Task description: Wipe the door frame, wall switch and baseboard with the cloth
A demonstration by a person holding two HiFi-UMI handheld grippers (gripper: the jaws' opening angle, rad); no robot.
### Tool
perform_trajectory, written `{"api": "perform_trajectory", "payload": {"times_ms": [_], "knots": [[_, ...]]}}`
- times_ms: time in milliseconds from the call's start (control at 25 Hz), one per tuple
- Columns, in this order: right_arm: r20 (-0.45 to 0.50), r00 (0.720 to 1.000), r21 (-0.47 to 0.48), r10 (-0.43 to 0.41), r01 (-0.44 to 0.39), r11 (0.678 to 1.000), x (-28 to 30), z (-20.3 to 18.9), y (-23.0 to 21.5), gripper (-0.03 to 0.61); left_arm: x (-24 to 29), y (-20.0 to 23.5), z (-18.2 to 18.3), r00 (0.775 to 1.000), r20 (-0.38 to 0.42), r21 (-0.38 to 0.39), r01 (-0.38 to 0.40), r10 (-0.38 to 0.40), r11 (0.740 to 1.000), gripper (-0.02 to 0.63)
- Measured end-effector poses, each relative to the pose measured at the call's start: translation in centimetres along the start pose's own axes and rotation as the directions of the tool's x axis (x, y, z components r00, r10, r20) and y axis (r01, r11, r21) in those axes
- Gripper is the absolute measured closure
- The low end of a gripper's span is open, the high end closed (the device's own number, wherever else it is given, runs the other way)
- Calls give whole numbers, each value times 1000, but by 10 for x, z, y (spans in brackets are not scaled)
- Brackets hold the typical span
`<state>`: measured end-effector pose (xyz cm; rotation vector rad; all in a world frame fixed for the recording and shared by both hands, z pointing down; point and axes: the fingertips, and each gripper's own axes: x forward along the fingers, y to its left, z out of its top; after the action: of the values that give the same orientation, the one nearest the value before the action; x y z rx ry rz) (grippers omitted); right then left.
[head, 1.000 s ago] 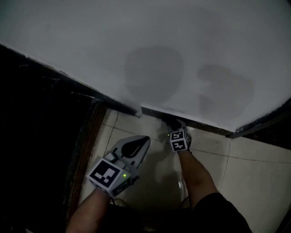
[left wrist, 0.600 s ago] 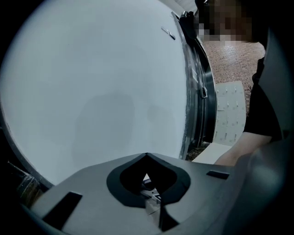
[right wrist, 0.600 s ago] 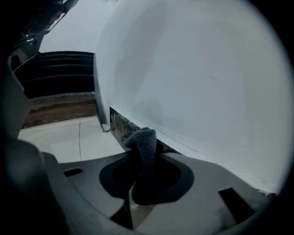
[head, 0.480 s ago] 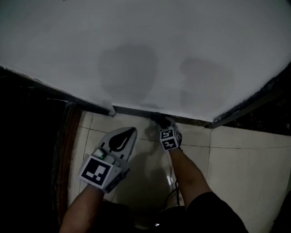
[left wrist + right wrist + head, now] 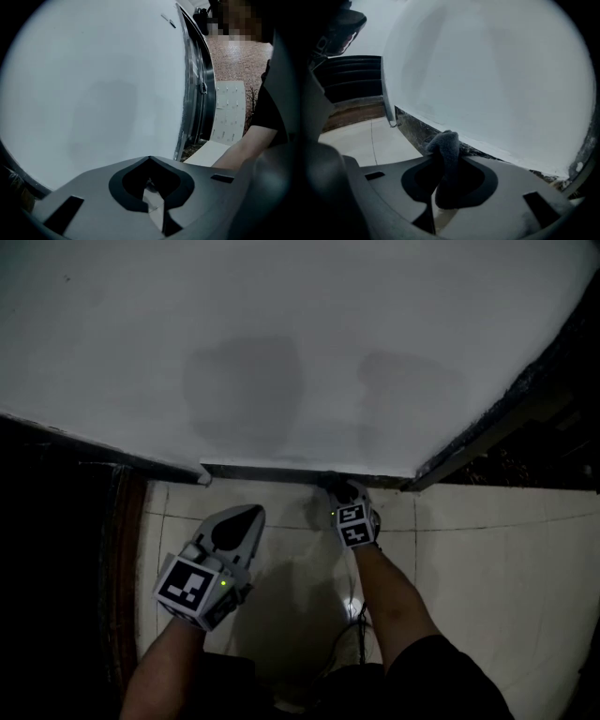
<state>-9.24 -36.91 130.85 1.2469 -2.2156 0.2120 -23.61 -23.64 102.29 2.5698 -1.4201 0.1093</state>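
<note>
The right gripper (image 5: 339, 491) pinches a fuzzy grey cloth (image 5: 446, 143) at the dark baseboard strip (image 5: 411, 129) just past its fingers. The left gripper (image 5: 247, 517) has its fingers pressed together, empty, over open pale floor tiles (image 5: 487, 554).

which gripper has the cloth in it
The right gripper: a grey cloth is pinched between its jaws, at the baseboard. The left gripper is shut on nothing, off the wall.

The left tool (image 5: 246, 517) is held low and pointed forward from the bare left forearm (image 5: 167, 667), its jaws closed together with nothing between them. The right tool (image 5: 343, 493) is reached farther forward from the right forearm (image 5: 389, 589), its jaws clamped on a cloth (image 5: 446, 143).
</note>
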Motion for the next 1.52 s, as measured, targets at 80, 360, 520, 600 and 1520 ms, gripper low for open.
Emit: {"api": "perform_trajectory", "payload": {"times_ms": [80, 360, 520, 600, 1520], "knots": [[-1, 1000, 11, -2, 2, 1000, -2, -2, -5, 495, 3, 2, 0, 1000, 7, -19, -13, 13, 1000, 612], [-6, 1000, 42, -28, 28, 999, -14, -12, -29, 495, 18, -11, -5, 1000, -14, -23, -1, 1, 1000, 612], [-11, 999, 46, -52, 52, 998, -24, -21, -52, 495, 23, -14, -8, 1000, -16, -34, 7, -8, 999, 612], [-13, 997, 77, -75, 75, 994, -32, -30, -68, 495, 25, -15, -9, 1000, -12, -43, 11, -11, 999, 612], [-110, 953, 248, -281, 300, 921, -68, -90, -157, 494, 34, 3, -29, 999, -45, -162, -6, -1, 987, 612]]}}
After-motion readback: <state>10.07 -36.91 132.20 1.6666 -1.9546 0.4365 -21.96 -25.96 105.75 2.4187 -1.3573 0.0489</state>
